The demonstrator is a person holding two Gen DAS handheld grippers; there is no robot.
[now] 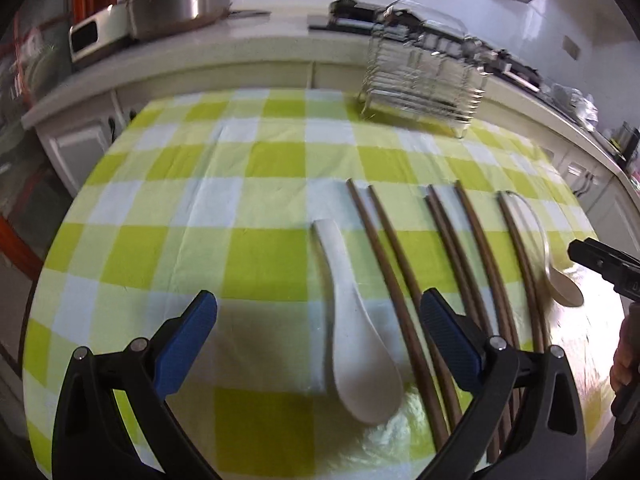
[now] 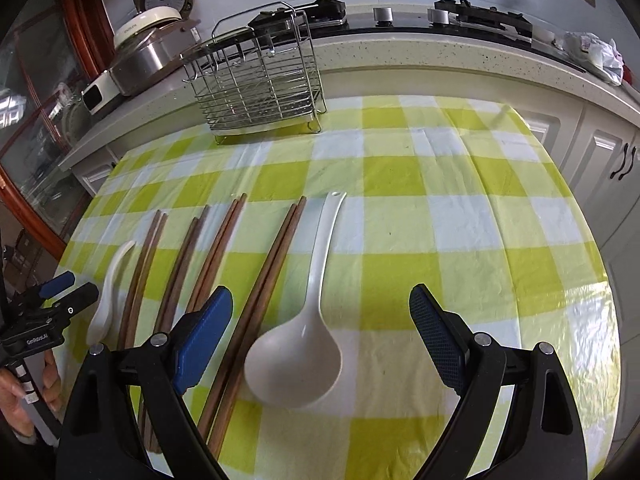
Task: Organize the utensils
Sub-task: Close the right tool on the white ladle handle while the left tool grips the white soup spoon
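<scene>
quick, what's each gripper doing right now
Left gripper: open, empty, above the white soup spoon.
Right gripper: open, empty, above the white ladle.

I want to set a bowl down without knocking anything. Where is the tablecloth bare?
Bare: the wide stretch right of the ladle, toward the cabinets, and the band between the utensil tips and the wire rack. Also left of the small white spoon. Crowded: the row of chopsticks between spoon and ladle.

Eight chopsticks, two spoons, one rack

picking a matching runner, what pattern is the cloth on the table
Checked tablecloth in lime green, pale green and white squares; clearest in the right wrist view.
</scene>
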